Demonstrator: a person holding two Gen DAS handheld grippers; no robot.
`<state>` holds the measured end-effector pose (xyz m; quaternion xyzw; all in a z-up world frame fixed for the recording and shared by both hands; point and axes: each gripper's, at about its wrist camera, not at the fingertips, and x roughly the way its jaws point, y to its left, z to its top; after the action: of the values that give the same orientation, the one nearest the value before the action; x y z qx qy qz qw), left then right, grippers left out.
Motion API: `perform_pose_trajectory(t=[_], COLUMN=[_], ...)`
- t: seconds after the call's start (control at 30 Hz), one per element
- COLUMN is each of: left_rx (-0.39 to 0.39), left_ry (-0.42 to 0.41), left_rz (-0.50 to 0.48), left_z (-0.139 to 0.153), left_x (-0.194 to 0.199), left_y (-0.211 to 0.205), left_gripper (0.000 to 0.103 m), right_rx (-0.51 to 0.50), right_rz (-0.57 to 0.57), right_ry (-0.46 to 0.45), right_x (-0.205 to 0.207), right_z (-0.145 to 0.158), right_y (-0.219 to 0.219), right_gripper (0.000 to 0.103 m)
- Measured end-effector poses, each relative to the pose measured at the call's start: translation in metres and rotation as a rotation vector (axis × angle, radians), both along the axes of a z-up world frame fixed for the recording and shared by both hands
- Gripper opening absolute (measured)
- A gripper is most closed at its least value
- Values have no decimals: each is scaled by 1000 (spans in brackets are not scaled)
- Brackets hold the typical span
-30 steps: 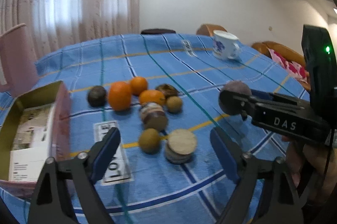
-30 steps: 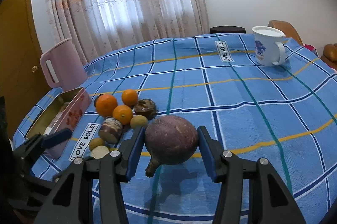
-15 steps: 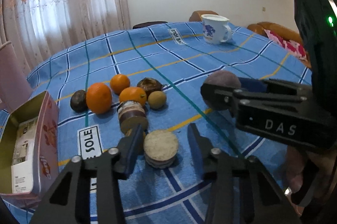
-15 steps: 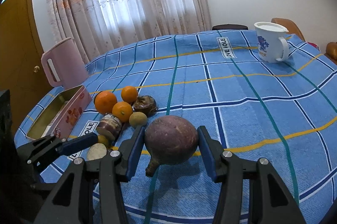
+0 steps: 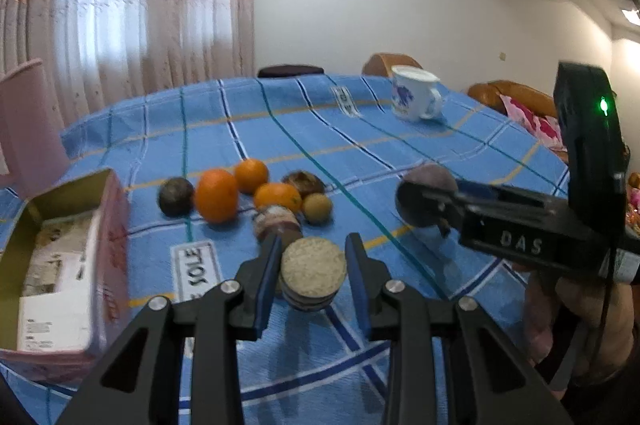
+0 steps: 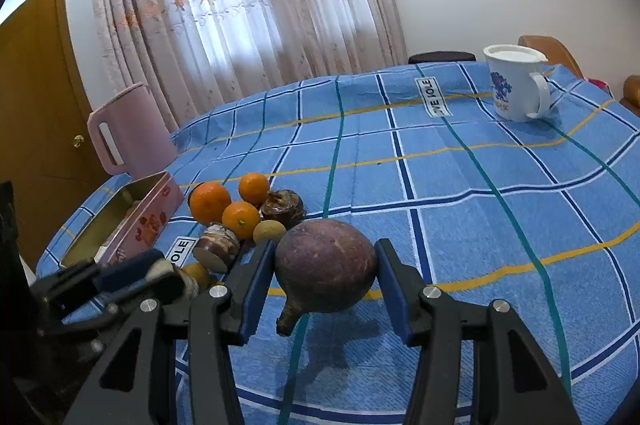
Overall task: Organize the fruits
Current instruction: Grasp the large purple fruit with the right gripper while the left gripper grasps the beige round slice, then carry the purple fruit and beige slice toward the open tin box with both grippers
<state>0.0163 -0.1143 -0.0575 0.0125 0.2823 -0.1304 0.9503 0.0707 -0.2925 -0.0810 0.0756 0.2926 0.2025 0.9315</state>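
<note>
The jaws of my left gripper are closing, and their blue pads touch both sides of a round cut fruit piece with a tan top face. Behind it sit a similar banded piece, three oranges, a dark fruit, a wrinkled brown fruit and a small tan fruit. My right gripper is shut on a big purple fruit with a stub stem, held just above the blue checked tablecloth. The left wrist view shows the right gripper off to the right.
An open pink tin box with papers inside lies at the left edge of the table. A pink jug stands behind it. A white mug stands at the far right. A person's hand holds the right gripper.
My left gripper has gone from wide open to closed around the cut fruit piece, having moved in over it. The right gripper still holds the purple fruit in the same place.
</note>
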Motion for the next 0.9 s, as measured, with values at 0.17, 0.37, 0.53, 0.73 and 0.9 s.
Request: perform_pose_trajectory(t=[0.17, 0.37, 0.53, 0.73, 0.9], left_rx=[-17, -13, -22, -23, -25], left_ry=[-9, -31, -39, -55, -67], left_rz=[28, 52, 80, 108, 129], left_z=[3, 6, 7, 12, 17], left_x=[1, 1, 2, 0, -1], left_y=[10, 17, 25, 36, 46], left_gripper=[34, 34, 34, 34, 34], right_rx=[-24, -52, -59, -68, -77], right_rz=[15, 33, 60, 103, 141], right_ry=[-30, -50, -66, -89, -108], right_x=[-4, -6, -9, -11, -10], right_z=[3, 5, 7, 15, 24], right_y=[4, 11, 21, 37, 53], right_gripper=[53, 53, 53, 53, 53])
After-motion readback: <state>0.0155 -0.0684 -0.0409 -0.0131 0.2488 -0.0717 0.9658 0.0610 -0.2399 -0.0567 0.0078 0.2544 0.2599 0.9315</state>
